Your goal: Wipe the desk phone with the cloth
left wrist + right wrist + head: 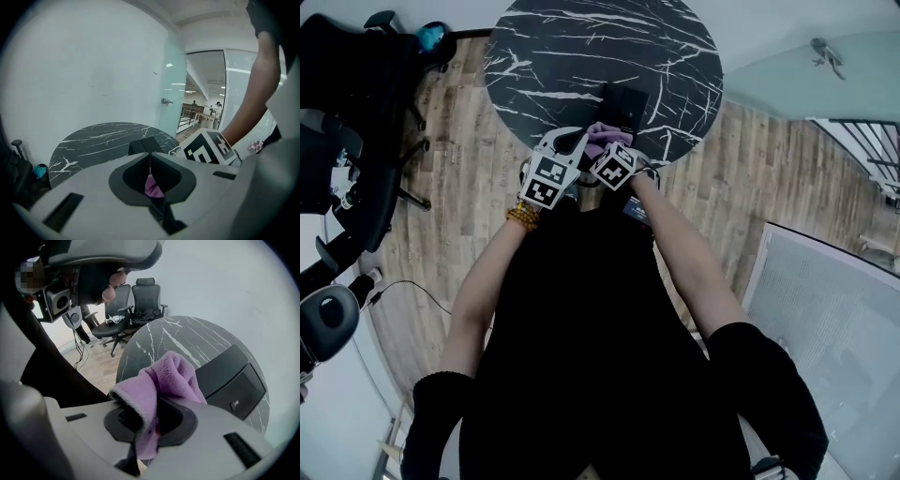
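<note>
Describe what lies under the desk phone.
The desk phone sits on the round black marble table. Its body covers the tabletop directly beneath it, so whether anything else lies under it cannot be seen.

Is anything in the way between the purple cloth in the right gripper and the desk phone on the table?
Nothing visible does. The right gripper holds the purple cloth right in front of the desk phone, alone on the marble table; the left gripper pinches the cloth too.
</note>
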The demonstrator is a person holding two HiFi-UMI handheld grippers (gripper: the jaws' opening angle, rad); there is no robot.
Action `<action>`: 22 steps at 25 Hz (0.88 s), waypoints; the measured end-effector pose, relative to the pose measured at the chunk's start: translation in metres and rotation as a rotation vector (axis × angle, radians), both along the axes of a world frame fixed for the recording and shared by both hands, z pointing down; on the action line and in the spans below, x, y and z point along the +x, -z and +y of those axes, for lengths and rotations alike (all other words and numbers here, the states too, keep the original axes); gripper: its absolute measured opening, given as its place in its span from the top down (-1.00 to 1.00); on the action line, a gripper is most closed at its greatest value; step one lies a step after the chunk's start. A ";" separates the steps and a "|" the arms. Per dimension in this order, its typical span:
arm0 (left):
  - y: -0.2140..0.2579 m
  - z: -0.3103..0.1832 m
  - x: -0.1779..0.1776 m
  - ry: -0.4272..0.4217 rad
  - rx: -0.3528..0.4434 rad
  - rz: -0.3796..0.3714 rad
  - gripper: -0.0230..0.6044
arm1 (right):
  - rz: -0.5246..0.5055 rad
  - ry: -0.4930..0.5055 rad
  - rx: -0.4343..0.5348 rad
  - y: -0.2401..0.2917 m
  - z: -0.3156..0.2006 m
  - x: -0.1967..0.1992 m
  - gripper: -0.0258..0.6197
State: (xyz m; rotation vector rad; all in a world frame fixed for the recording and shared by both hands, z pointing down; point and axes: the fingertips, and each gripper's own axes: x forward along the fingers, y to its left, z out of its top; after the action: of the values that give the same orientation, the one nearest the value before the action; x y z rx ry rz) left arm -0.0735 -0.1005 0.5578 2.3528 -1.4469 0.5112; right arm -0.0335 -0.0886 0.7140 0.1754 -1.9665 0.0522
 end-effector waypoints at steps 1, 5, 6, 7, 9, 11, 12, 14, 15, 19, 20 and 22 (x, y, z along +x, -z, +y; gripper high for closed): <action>0.000 0.000 0.000 0.001 0.000 0.001 0.87 | -0.008 0.010 -0.017 0.001 0.001 0.000 0.74; 0.000 -0.001 0.001 -0.006 -0.001 0.003 0.87 | -0.105 0.065 -0.008 0.029 -0.015 -0.001 0.74; -0.001 -0.001 0.002 -0.009 -0.002 0.002 0.87 | -0.148 0.064 0.009 0.041 -0.023 -0.003 0.74; -0.002 -0.001 0.003 -0.012 -0.004 0.001 0.87 | -0.188 0.056 0.029 0.054 -0.033 -0.005 0.74; -0.003 -0.001 0.005 -0.016 -0.008 0.002 0.87 | -0.246 0.041 0.085 0.080 -0.058 -0.006 0.74; -0.002 -0.002 0.007 -0.015 -0.009 0.009 0.87 | -0.273 0.041 0.177 0.102 -0.086 -0.005 0.74; -0.002 -0.004 0.009 -0.014 -0.007 0.014 0.87 | -0.284 0.043 0.240 0.114 -0.101 -0.004 0.74; 0.000 -0.007 0.011 -0.015 0.000 0.020 0.87 | -0.311 0.030 0.410 0.143 -0.134 -0.001 0.74; 0.000 -0.007 0.012 -0.016 0.002 0.021 0.87 | -0.320 0.011 0.508 0.158 -0.150 0.001 0.74; -0.002 -0.004 0.014 -0.021 -0.014 0.015 0.87 | -0.247 -0.052 0.793 0.191 -0.195 0.014 0.74; -0.002 -0.004 0.013 -0.018 -0.017 0.013 0.87 | -0.208 -0.045 0.811 0.187 -0.200 0.016 0.74; -0.002 -0.004 0.013 -0.010 -0.013 0.015 0.87 | -0.136 -0.021 0.780 0.166 -0.201 0.019 0.74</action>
State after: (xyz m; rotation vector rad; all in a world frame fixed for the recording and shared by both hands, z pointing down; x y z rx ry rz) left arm -0.0604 -0.1046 0.5597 2.3502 -1.4213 0.5029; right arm -0.0146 -0.2899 0.5477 0.7122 -2.0276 -0.7118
